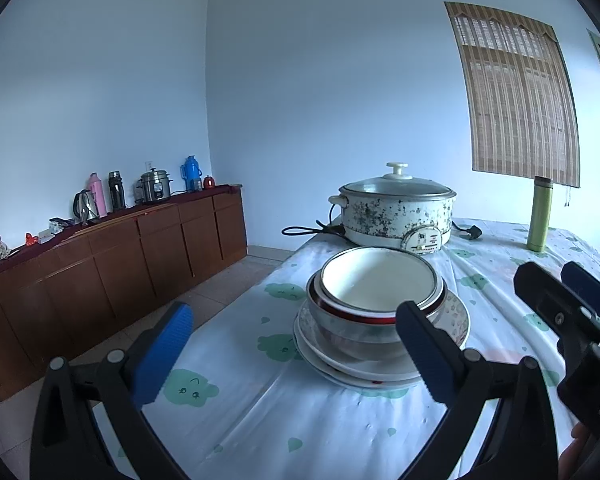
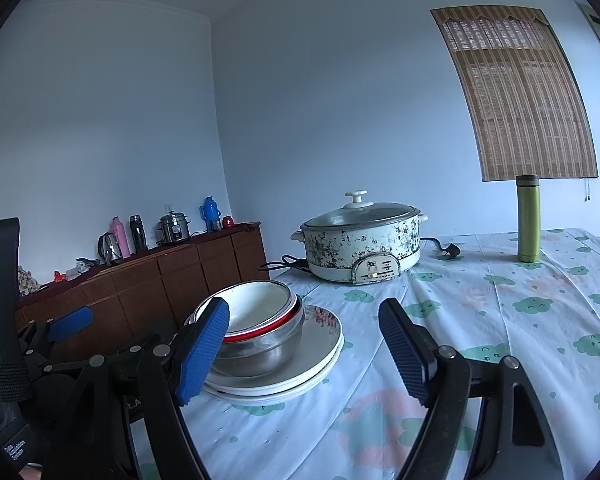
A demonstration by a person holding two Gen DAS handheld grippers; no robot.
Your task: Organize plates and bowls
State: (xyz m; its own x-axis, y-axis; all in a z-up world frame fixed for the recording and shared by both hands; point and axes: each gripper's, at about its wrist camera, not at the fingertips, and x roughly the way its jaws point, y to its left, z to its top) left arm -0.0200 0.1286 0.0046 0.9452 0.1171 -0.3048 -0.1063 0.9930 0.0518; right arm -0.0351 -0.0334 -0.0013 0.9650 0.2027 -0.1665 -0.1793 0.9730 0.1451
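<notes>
- The table (image 2: 500,320) in front of me wears a pale cloth printed with green cartoon faces.
- An electric pot (image 2: 360,240) stands at the far side, its panel markings too small to read.
- The stack of plates and bowls (image 1: 380,320) sits near the table's left edge, bowls nested on top.
- My left gripper (image 1: 296,356) stands wide apart, empty, just before the stack.
- My right gripper (image 2: 304,348) is also spread, empty, beside the stack.
- No writing is legible.
</notes>
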